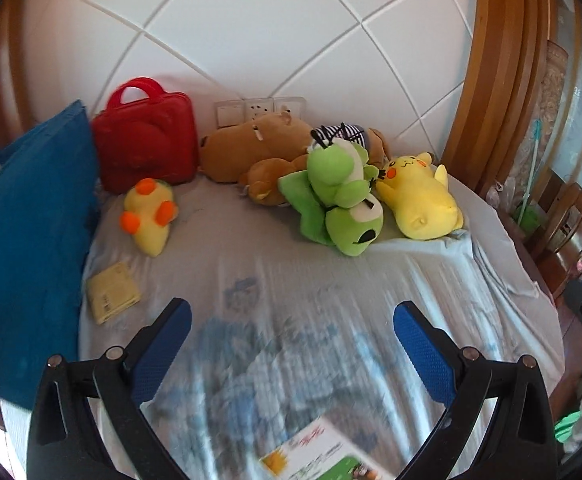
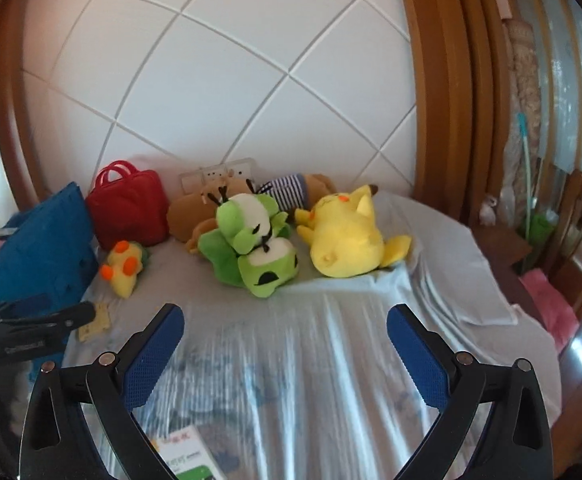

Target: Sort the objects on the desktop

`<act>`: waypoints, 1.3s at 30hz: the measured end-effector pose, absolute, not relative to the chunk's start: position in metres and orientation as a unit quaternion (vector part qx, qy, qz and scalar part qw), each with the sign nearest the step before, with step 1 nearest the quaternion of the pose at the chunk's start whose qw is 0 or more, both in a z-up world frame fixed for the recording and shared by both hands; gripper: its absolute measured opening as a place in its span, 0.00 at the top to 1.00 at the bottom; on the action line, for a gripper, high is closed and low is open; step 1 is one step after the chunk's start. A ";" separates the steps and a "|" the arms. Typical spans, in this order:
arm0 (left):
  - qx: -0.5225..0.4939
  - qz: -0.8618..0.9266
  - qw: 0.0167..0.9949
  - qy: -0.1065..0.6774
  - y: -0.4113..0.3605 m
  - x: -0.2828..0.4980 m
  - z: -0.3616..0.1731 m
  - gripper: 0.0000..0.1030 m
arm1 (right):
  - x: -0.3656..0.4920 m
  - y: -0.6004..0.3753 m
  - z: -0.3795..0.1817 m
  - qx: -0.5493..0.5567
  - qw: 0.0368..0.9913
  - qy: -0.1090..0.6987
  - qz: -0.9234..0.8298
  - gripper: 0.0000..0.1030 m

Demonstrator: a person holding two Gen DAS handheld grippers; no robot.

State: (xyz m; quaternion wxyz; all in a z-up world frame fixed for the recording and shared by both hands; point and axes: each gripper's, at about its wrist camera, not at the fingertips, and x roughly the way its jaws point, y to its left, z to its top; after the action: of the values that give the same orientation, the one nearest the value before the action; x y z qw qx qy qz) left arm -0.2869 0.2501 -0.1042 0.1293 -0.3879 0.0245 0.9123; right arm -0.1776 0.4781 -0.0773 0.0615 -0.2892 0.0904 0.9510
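Soft toys lie at the back of a cloth-covered table (image 1: 291, 280): a yellow Pikachu (image 1: 421, 196) (image 2: 347, 240), two stacked green frogs (image 1: 339, 196) (image 2: 255, 248), a brown bear (image 1: 251, 148) (image 2: 189, 210) and a small yellow-and-orange toy (image 1: 151, 212) (image 2: 125, 268). A red handbag (image 1: 145, 140) (image 2: 129, 204) stands by the wall. A pale yellow card pack (image 1: 113, 294) (image 2: 95, 322) lies at the left. A green-and-white box (image 1: 323, 456) (image 2: 187, 456) lies at the near edge. My left gripper (image 1: 293, 322) is open and empty. My right gripper (image 2: 285, 322) is open and empty.
A blue cushion (image 1: 27, 240) (image 2: 43, 248) leans at the left. Wall sockets (image 1: 259, 110) sit behind the toys. A wooden door frame (image 1: 499, 72) and chairs (image 1: 571, 224) stand to the right. The left gripper (image 2: 31, 328) shows at the left of the right wrist view.
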 end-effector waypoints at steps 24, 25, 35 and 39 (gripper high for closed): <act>-0.441 0.879 0.175 0.038 0.451 -0.454 -0.173 0.00 | -0.364 0.676 -0.150 -0.400 0.061 0.102 0.909 0.12; -0.443 0.877 0.181 0.046 0.461 -0.459 -0.179 0.00 | -0.368 0.684 -0.153 -0.401 0.064 0.107 0.907 0.12; -0.470 0.855 0.208 0.064 0.509 -0.499 -0.245 0.00 | -0.437 0.728 -0.187 -0.412 0.018 0.151 0.898 0.12; -0.477 0.846 0.231 0.060 0.518 -0.515 -0.264 0.00 | -0.458 0.732 -0.209 -0.420 -0.011 0.179 0.890 0.00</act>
State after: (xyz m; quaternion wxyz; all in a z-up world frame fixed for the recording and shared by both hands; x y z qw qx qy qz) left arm -0.5147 0.5176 -0.2637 0.2309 -0.4767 0.0604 0.8461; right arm -0.4582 0.7319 -0.2091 -0.0106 -0.4201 0.1793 0.8895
